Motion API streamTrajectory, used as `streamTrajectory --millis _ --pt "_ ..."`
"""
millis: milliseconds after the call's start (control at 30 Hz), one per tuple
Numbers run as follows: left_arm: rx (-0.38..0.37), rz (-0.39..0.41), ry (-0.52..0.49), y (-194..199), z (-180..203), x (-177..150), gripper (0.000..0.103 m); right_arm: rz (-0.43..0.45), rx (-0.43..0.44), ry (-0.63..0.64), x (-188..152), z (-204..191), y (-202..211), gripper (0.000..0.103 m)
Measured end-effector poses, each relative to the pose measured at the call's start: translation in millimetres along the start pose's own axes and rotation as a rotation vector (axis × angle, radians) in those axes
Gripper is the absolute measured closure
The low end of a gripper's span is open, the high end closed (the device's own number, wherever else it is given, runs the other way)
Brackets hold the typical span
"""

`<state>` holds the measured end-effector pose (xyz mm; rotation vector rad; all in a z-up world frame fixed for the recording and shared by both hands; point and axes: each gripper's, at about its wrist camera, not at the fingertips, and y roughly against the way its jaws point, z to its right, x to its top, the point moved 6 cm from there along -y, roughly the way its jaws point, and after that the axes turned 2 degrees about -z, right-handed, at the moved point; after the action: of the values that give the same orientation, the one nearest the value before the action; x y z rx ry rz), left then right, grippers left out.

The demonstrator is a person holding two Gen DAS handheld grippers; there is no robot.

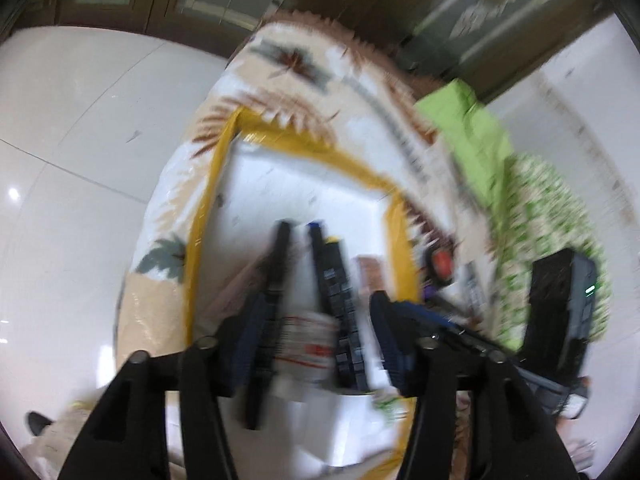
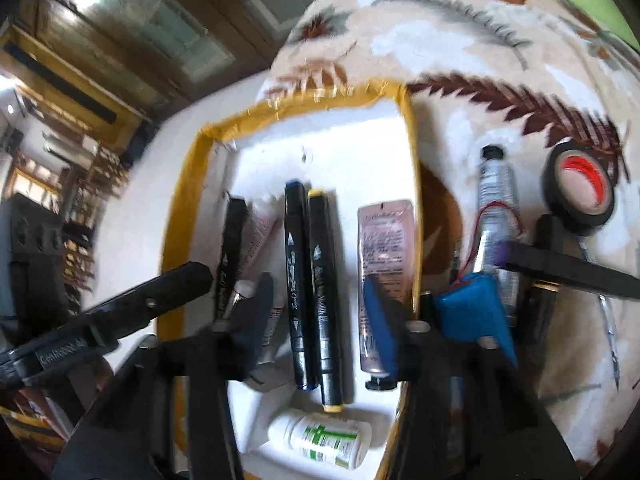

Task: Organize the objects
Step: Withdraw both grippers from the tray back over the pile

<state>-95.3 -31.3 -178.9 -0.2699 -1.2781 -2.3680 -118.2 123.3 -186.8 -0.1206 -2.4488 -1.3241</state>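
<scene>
Tongs first: the right gripper [image 2: 320, 312] stands open at lower centre of its view, pads clear on either side of two black markers [image 2: 314, 288] lying side by side, gripping nothing. The left gripper [image 1: 320, 320] also stands open, straddling items in the same white tray [image 2: 188, 208] with its yellow taped rim. Everything there lies parallel, probably to pack neatly: a pink tube [image 2: 382, 272] to the right, a white bottle [image 2: 320, 438] across the bottom. Unsorted at right, outside the rim, wait a blue battery pack [image 2: 474, 320], a silver tube [image 2: 498, 208] and a tape roll [image 2: 580, 190] on the patterned blanket [image 2: 460, 48].
</scene>
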Motion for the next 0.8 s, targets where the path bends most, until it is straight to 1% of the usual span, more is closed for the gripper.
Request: streamTrajectory --millis 33,100,167,233,267,333,433,533,600,700,767,800 --pt "-0.005 0.021 0.004 4.9 4.2 -0.4 0.036 0.012 0.013 -0.001 -0.7 -0.2 7.8 0.053" --pt "0.01 0.056 0.013 14.0 14.5 -4.2 0.035 0.035 0.047 -0.009 -3.1 1.6 22.7 0.053" --pt "-0.001 0.053 -0.011 18.1 31.8 -12.9 0.035 0.053 0.068 -0.021 -8.1 8.6 38.0 0.053" --pt "-0.006 0.039 -0.048 18.2 52.1 -24.5 0.035 0.068 0.053 -0.03 -15.0 19.8 51.2 0.053" --pt "-0.016 0.029 -0.077 16.8 68.0 -34.4 0.035 0.075 0.043 -0.036 -19.7 26.8 57.7 0.053" --pt "-0.034 0.006 -0.12 12.5 89.1 -49.8 0.035 0.087 0.009 -0.049 -30.7 44.9 70.9 0.053" --pt "-0.041 -0.036 -0.193 -1.9 121.6 -82.6 0.035 0.074 -0.037 -0.091 -45.4 73.2 80.1 0.053" --pt "-0.032 -0.089 -0.275 -23.5 147.2 -117.2 0.035 0.05 -0.082 -0.141 -63.0 101.7 85.9 0.053" --pt "-0.042 -0.111 -0.299 -34.3 155.5 -135.2 0.035 0.041 -0.107 -0.169 -70.9 117.6 88.9 0.053" --pt "-0.047 -0.15 -0.307 -47.4 154.1 -153.6 0.035 0.027 -0.118 -0.202 -79.9 132.7 89.2 0.053" --pt "-0.031 -0.161 -0.321 -50.9 151.1 -159.5 0.035 0.022 -0.121 -0.211 -83.6 136.8 90.0 0.053" --pt "-0.034 -0.16 -0.311 -50.3 149.5 -159.6 0.035 0.021 -0.124 -0.208 -84.7 136.5 90.5 0.053"
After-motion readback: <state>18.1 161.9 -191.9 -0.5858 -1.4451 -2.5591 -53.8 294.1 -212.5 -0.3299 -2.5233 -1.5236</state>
